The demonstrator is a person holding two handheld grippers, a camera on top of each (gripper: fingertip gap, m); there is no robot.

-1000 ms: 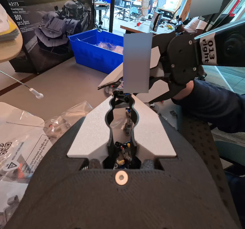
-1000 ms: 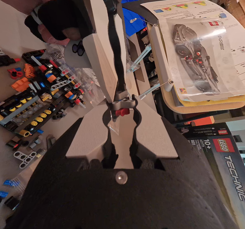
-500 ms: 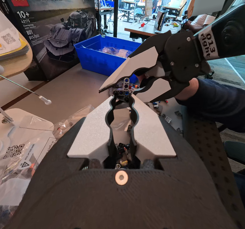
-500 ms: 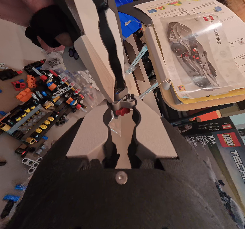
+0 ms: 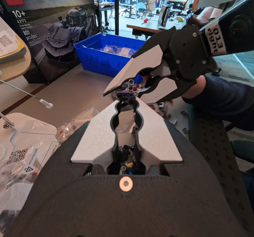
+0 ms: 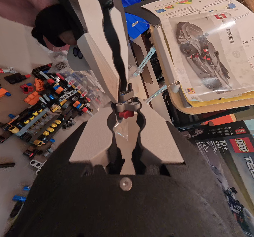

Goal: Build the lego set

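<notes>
Grey beam: a short beam (image 6: 127, 104) with a red pin (image 6: 125, 114) under it is gripped in the closed right tool (image 6: 125, 102), in the air above the table (image 5: 71, 90).
Pinned block: a dark block with blue pins (image 5: 126, 95) is clamped in the closed left tool (image 5: 127, 101), right against the beam.
Change: both tools have been tilted and raised a little over the last second. The two pieces have been kept tip to tip, and the block is now turned more across the beam.
Meaning: mating is judged to be under way, not done — whether any pin is seated cannot be told.
Loose parts: many pieces (image 6: 41, 106) are spread on the table, well below the tools.
Bags: clear bags (image 5: 27, 154) are seen near the left tool.
Bin: a blue bin (image 5: 104, 63) is set beyond the tools, beside the box (image 5: 52, 24).
Manual: the manual (image 6: 206, 52) is propped on a stand off to one side.
In the way: the fingers of the two tools cross closely at the joint — little room is left, and the seam is largely hidden.
</notes>
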